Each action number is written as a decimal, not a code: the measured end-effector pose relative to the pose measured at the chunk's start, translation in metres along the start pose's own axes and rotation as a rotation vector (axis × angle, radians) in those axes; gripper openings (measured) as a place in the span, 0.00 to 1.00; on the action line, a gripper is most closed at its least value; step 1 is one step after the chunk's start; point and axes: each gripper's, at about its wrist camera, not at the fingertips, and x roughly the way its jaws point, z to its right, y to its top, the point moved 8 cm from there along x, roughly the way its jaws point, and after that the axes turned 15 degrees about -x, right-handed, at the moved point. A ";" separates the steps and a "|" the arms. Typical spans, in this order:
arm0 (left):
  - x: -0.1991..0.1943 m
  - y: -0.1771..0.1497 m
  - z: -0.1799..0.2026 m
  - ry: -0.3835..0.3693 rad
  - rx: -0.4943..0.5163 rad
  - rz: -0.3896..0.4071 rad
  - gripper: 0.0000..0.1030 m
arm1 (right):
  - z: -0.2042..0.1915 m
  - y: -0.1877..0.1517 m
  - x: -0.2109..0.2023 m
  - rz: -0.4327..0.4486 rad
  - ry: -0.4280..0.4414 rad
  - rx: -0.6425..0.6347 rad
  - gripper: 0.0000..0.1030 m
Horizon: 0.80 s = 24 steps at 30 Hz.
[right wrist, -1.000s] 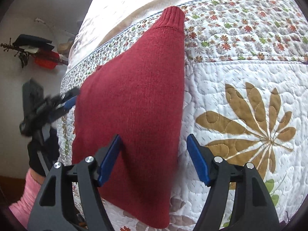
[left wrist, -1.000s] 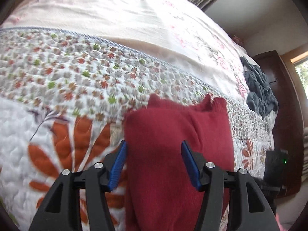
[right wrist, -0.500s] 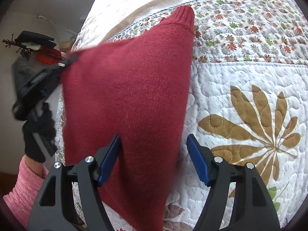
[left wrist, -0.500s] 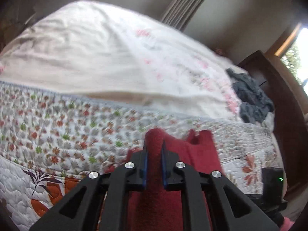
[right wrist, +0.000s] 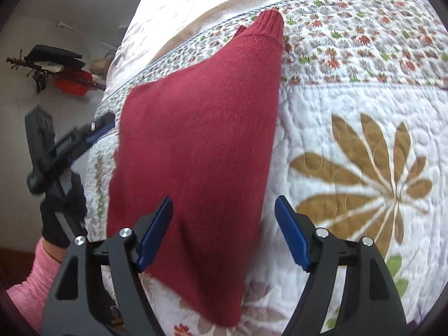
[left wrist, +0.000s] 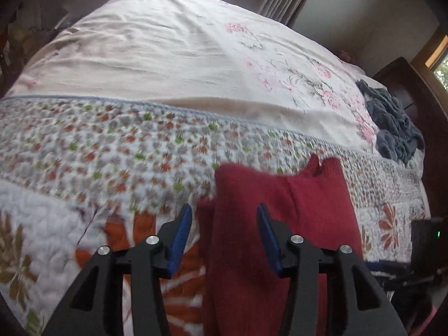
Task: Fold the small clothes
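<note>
Left gripper (left wrist: 224, 235): jaws apart, blue pads either side of the near left edge of the red knit garment (left wrist: 280, 224), gripping nothing; right gripper (right wrist: 224, 232): jaws wide apart over the garment's near end, likewise empty. Garment lies folded and flat on the floral quilt (right wrist: 350, 112), ribbed cuff (right wrist: 266, 25) pointing away toward the quilt's blue-edged border. Farther back: cream bedsheet (left wrist: 168, 56), and a crumpled grey cloth (left wrist: 392, 120) at the far right.

You are looking at a dark red knit sweater (right wrist: 196, 145) on a white quilt (right wrist: 350, 117) showing tan and orange flowers. Both claws are wearing blue pads (right wrist: 291, 235) on black arms.
</note>
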 end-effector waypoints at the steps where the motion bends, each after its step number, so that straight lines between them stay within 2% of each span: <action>1: -0.003 -0.009 -0.001 0.025 0.011 -0.010 0.50 | -0.002 -0.005 -0.002 -0.007 0.004 0.001 0.73; 2: -0.008 -0.024 -0.002 0.054 0.026 -0.020 0.52 | -0.004 -0.012 -0.004 -0.016 0.008 -0.001 0.73; 5: -0.014 -0.064 0.000 0.079 0.037 -0.073 0.54 | -0.013 -0.027 -0.005 -0.043 0.020 0.006 0.73; 9: -0.008 -0.104 -0.002 0.080 0.015 -0.153 0.54 | -0.021 -0.048 -0.003 -0.079 0.018 0.002 0.73; 13: -0.009 -0.119 -0.008 0.076 -0.003 -0.168 0.54 | -0.024 -0.063 0.005 -0.102 0.033 0.028 0.70; 15: -0.009 -0.122 -0.008 0.076 -0.007 -0.167 0.54 | -0.026 -0.069 0.010 -0.121 0.025 0.024 0.63; 17: -0.010 -0.124 -0.006 0.074 -0.001 -0.164 0.53 | -0.026 -0.072 0.015 -0.141 0.024 0.020 0.47; 20: -0.012 -0.126 -0.007 0.073 0.010 -0.164 0.54 | -0.028 -0.075 0.014 -0.138 0.033 0.024 0.41; 24: -0.013 -0.130 -0.013 0.074 0.015 -0.166 0.54 | -0.024 -0.078 0.013 -0.139 -0.009 0.002 0.39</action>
